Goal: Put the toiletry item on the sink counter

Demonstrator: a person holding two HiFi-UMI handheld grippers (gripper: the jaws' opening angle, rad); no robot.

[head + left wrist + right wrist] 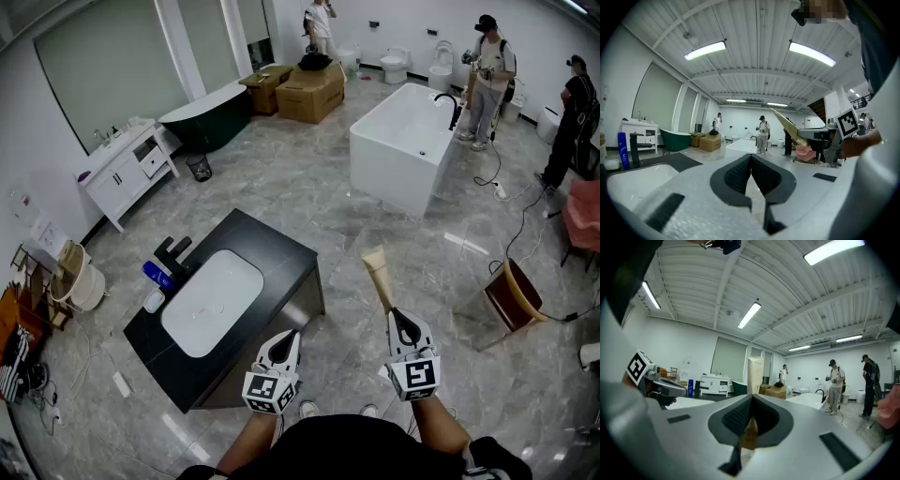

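Note:
My right gripper [404,325] is shut on a cream toiletry tube [378,273] that sticks out ahead of the jaws over the marble floor. In the right gripper view the tube [754,374] rises upright from between the closed jaws of the right gripper [751,409]. My left gripper [286,343] is shut with nothing in it, just off the near right corner of the black sink counter [281,255]. The left gripper view shows the left gripper [751,165] with its jaws touching and the tube [789,127] off to the right.
The counter holds a white basin [213,302], a black faucet [172,255], a blue bottle [157,276] and a small white item [154,302]. A white bathtub [403,145], a white vanity [128,172], boxes [309,92], a chair [512,296] and several people [487,80] surround the area.

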